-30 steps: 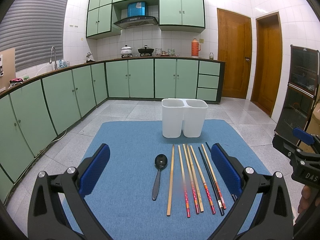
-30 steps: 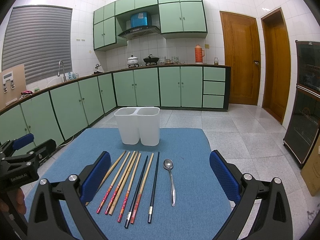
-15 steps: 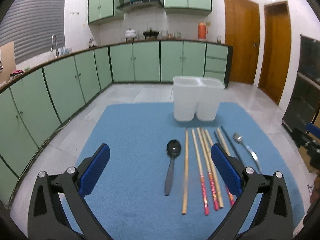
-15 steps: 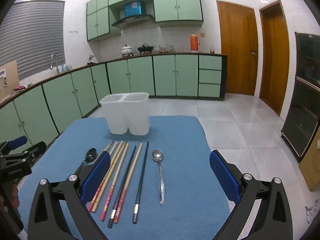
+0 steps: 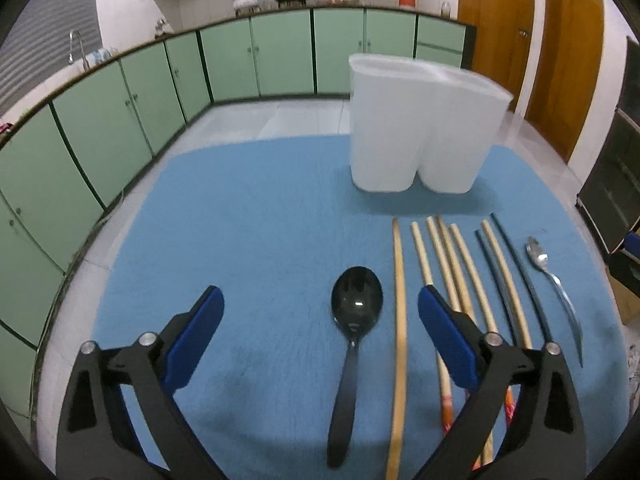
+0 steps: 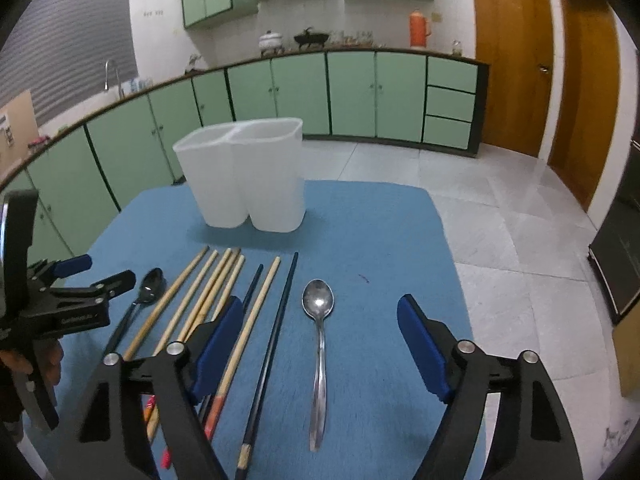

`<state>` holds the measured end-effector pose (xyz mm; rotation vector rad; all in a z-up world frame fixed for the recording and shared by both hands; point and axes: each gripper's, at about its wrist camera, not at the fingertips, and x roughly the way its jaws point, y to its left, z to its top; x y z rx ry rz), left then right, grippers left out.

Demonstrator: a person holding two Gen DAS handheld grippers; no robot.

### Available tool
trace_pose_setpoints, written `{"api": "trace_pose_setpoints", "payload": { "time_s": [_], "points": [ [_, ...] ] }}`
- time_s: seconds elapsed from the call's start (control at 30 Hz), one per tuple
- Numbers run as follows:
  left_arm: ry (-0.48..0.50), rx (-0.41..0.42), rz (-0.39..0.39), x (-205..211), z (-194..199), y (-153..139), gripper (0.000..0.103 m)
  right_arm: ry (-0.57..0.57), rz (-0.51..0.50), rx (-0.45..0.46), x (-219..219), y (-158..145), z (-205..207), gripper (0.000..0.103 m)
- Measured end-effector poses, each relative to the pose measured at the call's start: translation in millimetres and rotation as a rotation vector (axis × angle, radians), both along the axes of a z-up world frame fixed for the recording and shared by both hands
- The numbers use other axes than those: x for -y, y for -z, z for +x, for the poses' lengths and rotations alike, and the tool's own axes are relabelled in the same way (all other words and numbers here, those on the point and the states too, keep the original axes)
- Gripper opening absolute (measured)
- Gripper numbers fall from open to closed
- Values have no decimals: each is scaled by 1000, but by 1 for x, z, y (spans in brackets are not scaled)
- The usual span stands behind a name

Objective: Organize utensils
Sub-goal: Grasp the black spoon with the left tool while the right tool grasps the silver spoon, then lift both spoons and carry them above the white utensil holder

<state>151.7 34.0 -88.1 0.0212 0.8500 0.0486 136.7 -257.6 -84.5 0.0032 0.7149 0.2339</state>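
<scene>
Between left gripper [image 5: 320,316] wide, narrowing jaws: black spoon [image 5: 352,328]; metal spoon [image 6: 319,344] between right gripper [image 6: 320,320] unclenched, narrowing jaws, nothing grasped.

Ten utensils lie on the one table [image 5: 240,220]: eight chopsticks and two spoons. Of the chopsticks, six are light wood [image 6: 262,292] and two are dark [image 6: 279,320]. Of the spoons, one is black [image 5: 356,300] and one is metal [image 6: 318,300]. Behind them stands one white holder [image 6: 240,176] with two compartments. Further back in the room there are two wooden doors [image 6: 508,60], one orange flask [image 6: 418,28], one white pot [image 6: 271,40], one black pan [image 6: 312,38], one tap [image 6: 112,74] and a stack of three drawers [image 6: 450,104].
</scene>
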Motion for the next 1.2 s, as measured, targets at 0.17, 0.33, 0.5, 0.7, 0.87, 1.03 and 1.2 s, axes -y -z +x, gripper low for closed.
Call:
{"api": "trace_pose_setpoints", "payload": {
  "time_s": [0.17, 0.33, 0.5, 0.7, 0.87, 1.03, 1.2],
  "points": [
    [3, -66, -12, -2, 20, 18, 81, -19, 14, -66, -6, 15, 24, 74],
    [13, -99, -4, -2, 29, 31, 77, -43, -6, -119, -14, 28, 40, 68],
    [15, -119, -28, -5, 36, 40, 73, -51, -16, -165, -18, 38, 51, 62],
    [27, -121, -31, -6, 38, 39, 70, -45, -15, -204, -17, 45, 63, 56],
    [37, -118, -35, -3, 34, 37, 65, -43, 12, -238, -11, 48, 75, 50],
    [52, -113, -39, 1, 31, 37, 57, -65, -11, -263, -17, 57, 80, 44],
    [75, -100, -35, 8, 28, 36, 33, -61, -30, -258, -18, 59, 78, 28]
  ]
}}
